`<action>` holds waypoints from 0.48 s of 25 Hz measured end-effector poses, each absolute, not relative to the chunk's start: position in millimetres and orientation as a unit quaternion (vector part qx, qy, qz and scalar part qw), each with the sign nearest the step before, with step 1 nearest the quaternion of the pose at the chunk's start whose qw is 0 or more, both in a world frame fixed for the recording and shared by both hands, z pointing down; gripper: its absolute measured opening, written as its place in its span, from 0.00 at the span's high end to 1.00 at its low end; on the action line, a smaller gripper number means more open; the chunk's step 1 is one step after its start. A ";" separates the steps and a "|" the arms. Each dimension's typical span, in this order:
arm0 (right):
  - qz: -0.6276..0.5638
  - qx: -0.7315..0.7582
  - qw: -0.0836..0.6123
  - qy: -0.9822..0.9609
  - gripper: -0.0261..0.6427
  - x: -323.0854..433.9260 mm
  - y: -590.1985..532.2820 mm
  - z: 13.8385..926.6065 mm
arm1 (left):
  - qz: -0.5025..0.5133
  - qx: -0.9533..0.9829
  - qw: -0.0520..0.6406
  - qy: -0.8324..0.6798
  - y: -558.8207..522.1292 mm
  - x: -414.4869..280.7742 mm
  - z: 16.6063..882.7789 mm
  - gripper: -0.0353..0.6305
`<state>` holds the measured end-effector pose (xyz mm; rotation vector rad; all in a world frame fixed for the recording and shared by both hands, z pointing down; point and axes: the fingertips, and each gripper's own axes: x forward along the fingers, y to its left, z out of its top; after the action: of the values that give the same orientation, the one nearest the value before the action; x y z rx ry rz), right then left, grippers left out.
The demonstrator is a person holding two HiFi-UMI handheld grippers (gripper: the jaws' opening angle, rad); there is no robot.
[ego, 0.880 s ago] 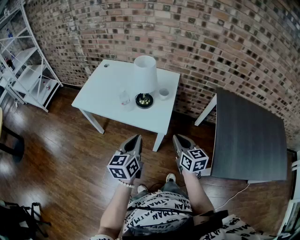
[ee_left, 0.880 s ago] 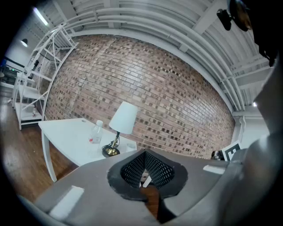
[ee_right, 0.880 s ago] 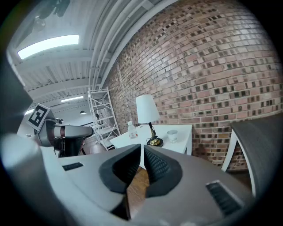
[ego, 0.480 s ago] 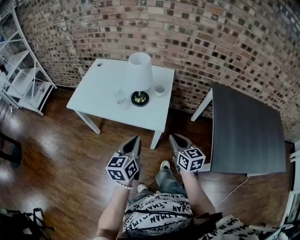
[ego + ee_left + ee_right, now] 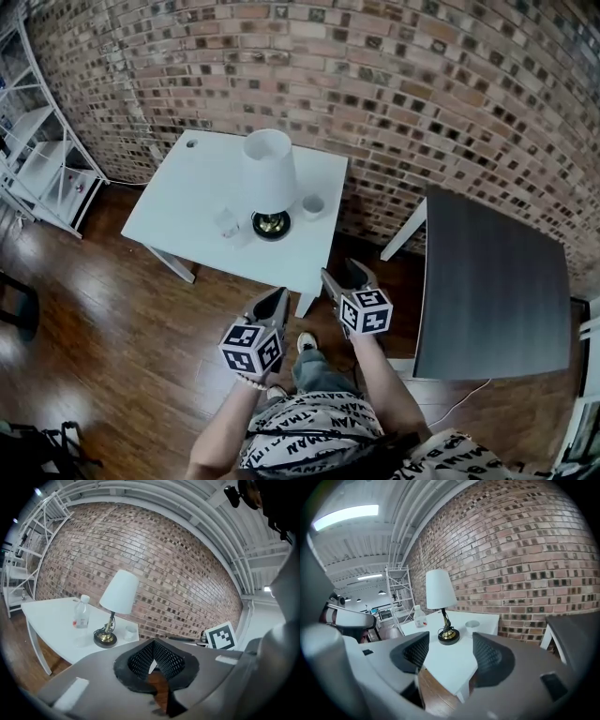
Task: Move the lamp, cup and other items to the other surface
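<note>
Brick wall (image 5: 422, 94) backs a white counter (image 5: 178, 197), and on it stands the lamp (image 5: 267, 178), a white shade over a dark round base. Just right of the lamp, from the person's side, sits the small white cup (image 5: 312, 205). Just left of the lamp is a clear bottle (image 5: 228, 222). Its red label shows only in the left claw view, as does the lamp's brass stem.

On the person's side of the lamp, by the counter's front corner and above the wooden floor (image 5: 112, 319), both claws hang clear of everything. The left claw (image 5: 274, 298) has its jaws closed together with nothing in them. The right claw (image 5: 339, 277) has its jaws well apart and empty, with the counter's corner framed between them.

Well right of the lamp stands a dark counter (image 5: 492, 281), whose whole top only the head view takes in. Far left of the lamp is a white shelf rack (image 5: 37, 159).
</note>
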<state>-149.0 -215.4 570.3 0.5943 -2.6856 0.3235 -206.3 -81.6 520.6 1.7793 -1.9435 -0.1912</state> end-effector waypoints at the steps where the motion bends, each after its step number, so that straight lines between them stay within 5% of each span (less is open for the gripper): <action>1: 0.110 0.207 0.192 -0.953 0.48 -157.9 -225.9 575.7 | -0.069 0.652 0.250 -0.712 -91.3 -208.4 524.1 0.95; 12: 0.077 0.171 0.254 -0.949 0.41 -251.0 -330.2 656.2 | -0.076 0.612 0.290 -0.732 -180.6 -251.4 595.1 0.95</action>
<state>-251.0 -330.2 656.2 0.4647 -2.5777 0.2086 -251.4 -180.6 595.1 1.6316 -1.9533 -0.2024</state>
